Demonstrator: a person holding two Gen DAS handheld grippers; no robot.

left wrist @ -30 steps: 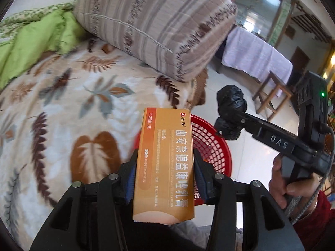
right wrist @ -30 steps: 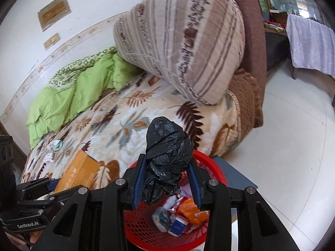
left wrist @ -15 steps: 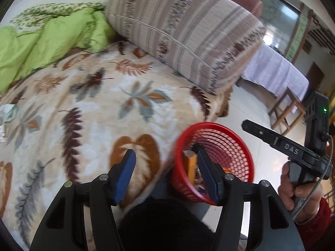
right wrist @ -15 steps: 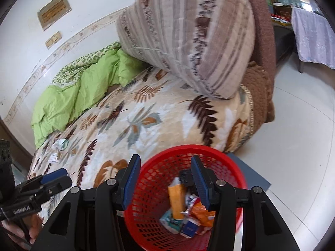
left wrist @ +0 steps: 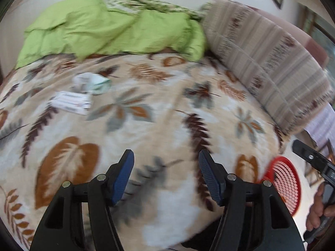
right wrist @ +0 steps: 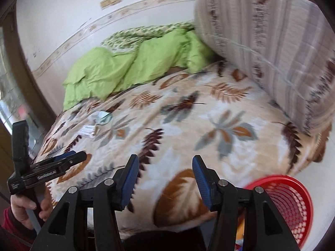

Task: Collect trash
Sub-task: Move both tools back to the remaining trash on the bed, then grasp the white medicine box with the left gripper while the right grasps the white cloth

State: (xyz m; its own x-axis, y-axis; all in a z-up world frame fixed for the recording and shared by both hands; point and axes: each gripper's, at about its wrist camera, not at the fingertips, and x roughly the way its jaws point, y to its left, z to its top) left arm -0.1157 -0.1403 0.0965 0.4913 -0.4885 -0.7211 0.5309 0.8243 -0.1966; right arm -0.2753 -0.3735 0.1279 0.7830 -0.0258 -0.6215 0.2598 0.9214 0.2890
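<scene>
1. Spread over the bed [left wrist: 167, 108] is a leaf-patterned blanket, with a green quilt [left wrist: 108, 29] at the far side and a striped bolster [left wrist: 263, 48] on the right; both views are blurred.
2. Two pieces of trash are seen on the far left of the blanket: a crumpled pale wrapper [left wrist: 92, 81] and, just near of it, a flat white packet [left wrist: 71, 102].
3. A red basket [right wrist: 286, 200] is seen on the floor at the bed's near right corner, well apart from that trash.
4. The left gripper [left wrist: 165, 175] is empty; its jaws have just been opening and stand apart, with only blanket seen between them.
5. The right gripper [right wrist: 165, 177] is likewise empty, its jaws just opened and apart.
6. Both grippers are pointed down over the near edge of the bed; each is held by a hand [right wrist: 25, 207] at its handle.
7. The step in hand is judged to be a reach for the remaining trash. Each piece is best approached from above with jaws wide, and the blanket should be kept out of the pinch.
</scene>
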